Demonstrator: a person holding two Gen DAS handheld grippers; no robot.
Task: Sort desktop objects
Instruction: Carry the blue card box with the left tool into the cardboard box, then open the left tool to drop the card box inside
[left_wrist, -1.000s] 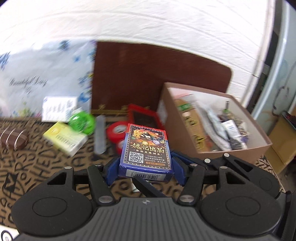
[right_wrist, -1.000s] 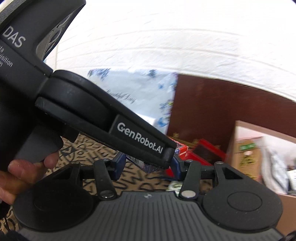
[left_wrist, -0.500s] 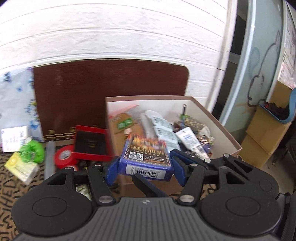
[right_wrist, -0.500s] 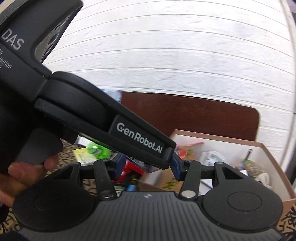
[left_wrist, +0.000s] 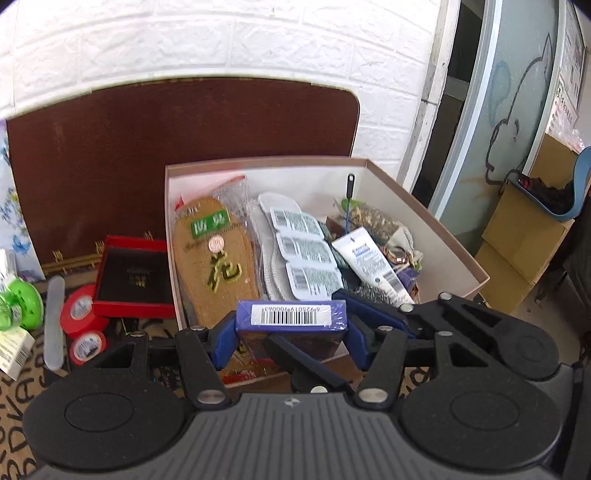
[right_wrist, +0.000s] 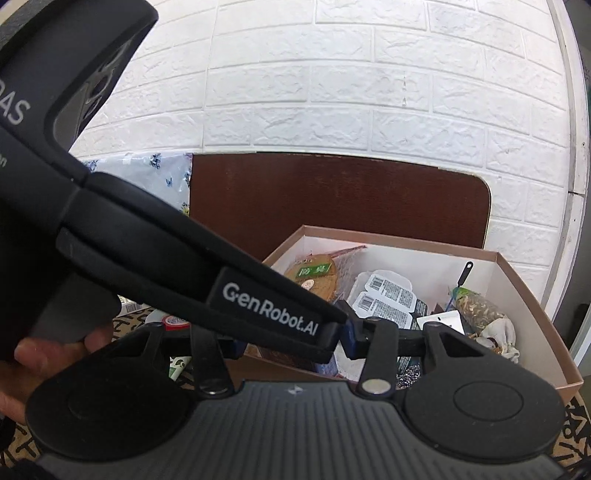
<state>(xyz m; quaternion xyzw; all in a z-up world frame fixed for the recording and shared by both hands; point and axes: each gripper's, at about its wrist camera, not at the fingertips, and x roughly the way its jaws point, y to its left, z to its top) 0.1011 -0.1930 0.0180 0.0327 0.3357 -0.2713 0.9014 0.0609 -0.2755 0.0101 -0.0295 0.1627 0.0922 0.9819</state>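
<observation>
1. Gripping a blue card box (left_wrist: 291, 316) by its 2 sides, the left hand-held gripper (left_wrist: 291, 334) has its blue pads (left_wrist: 223, 341) pressed against the box, barcode end facing up.
2. Card box sits above the near wall of an open cardboard box (left_wrist: 458, 254), at its front left corner, not yet resting inside.
3. Inside the cardboard box: a tan insole pack (left_wrist: 214, 258) w/ green label, a strip of white sachets (left_wrist: 304, 258), a white tube (left_wrist: 373, 264) & a dark-handled brush (left_wrist: 349, 199) standing at the back.
4. Left of the cardboard box on the patterned worktop (left_wrist: 14, 391): a red tray (left_wrist: 135, 280), 2 red tape rolls (left_wrist: 83, 317), a clear strip (left_wrist: 54, 321) & a green round item (left_wrist: 18, 302).
5. Right hand-held gripper (right_wrist: 291, 341): jaws closing; the left device's black arm (right_wrist: 207, 273) crosses right in front & hides the left pad, so can't tell if anything sits between them, prob. nothing.
6. A person's hand (right_wrist: 44, 354) wraps the left device's handle at the lower left of the right wrist view.
7. Brown board (right_wrist: 332, 199) leans on the white brick wall (right_wrist: 351, 74) behind the cardboard box.
</observation>
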